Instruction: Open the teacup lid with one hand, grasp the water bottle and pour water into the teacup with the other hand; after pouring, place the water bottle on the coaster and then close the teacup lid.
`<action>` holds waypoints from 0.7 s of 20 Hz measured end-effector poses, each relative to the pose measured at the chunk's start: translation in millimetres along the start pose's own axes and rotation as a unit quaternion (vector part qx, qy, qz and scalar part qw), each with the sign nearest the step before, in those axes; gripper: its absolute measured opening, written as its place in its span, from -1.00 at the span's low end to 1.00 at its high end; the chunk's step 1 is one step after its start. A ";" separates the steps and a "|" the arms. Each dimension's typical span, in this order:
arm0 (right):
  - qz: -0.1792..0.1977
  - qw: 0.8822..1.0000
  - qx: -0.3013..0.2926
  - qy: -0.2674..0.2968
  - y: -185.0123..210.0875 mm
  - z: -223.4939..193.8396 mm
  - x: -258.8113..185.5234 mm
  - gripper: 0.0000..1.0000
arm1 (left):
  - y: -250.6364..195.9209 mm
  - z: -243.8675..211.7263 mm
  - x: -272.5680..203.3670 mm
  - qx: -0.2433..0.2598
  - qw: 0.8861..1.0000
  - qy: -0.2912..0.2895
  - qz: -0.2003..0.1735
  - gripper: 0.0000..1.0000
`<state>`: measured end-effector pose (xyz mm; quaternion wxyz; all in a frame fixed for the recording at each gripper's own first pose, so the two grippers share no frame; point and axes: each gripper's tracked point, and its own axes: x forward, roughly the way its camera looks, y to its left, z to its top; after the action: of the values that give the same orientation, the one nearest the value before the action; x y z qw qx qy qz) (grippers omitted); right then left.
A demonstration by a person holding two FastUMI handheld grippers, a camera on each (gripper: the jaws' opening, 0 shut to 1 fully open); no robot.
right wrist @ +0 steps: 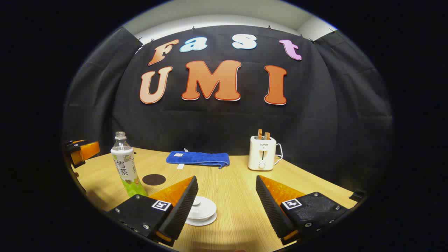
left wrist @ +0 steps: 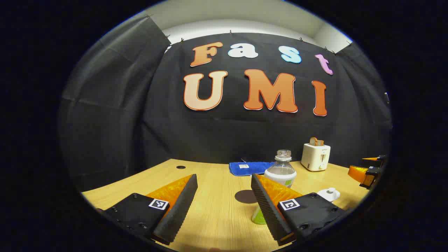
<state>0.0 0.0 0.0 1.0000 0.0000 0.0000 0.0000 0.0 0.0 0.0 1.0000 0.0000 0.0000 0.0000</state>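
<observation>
An uncapped water bottle [left wrist: 282, 170] with a white and green label stands upright on the wooden table, partly behind my left gripper's right finger; it also stands at the left in the right gripper view [right wrist: 125, 164]. A dark round coaster [left wrist: 246, 196] [right wrist: 154, 179] lies just beside it. The white lidded teacup [right wrist: 201, 210] sits on its saucer by my right gripper's left finger, and peeks out at the right in the left gripper view [left wrist: 329, 193]. My left gripper [left wrist: 224, 206] is open above the table. My right gripper [right wrist: 225, 208] is open too, with nothing between its fingers.
A folded blue towel [right wrist: 198, 158] [left wrist: 250, 167] lies at the back of the table. A white toaster [right wrist: 262, 153] [left wrist: 315, 156] with bread in it stands at the back right. The other gripper shows at the edge of each view [left wrist: 367, 171] [right wrist: 79, 150].
</observation>
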 end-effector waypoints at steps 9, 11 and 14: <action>0.008 1.000 0.011 0.005 3.4 -2.5 -7.6 0.99 | 12.8 -15.6 -10.9 0.001 0.999 0.038 0.009 0.97; 0.007 1.000 0.016 0.006 3.3 -4.3 -8.5 0.99 | 16.6 -16.2 -15.8 0.000 0.999 0.042 0.012 0.97; 0.002 1.000 0.020 0.006 2.7 -4.9 -9.1 0.98 | 21.3 -11.7 -16.9 0.001 0.999 0.033 0.016 0.98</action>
<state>-9.1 2.7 -4.9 0.9998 0.0204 0.0059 0.0022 -16.9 21.3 -11.7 0.9993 0.0010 0.0335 0.0157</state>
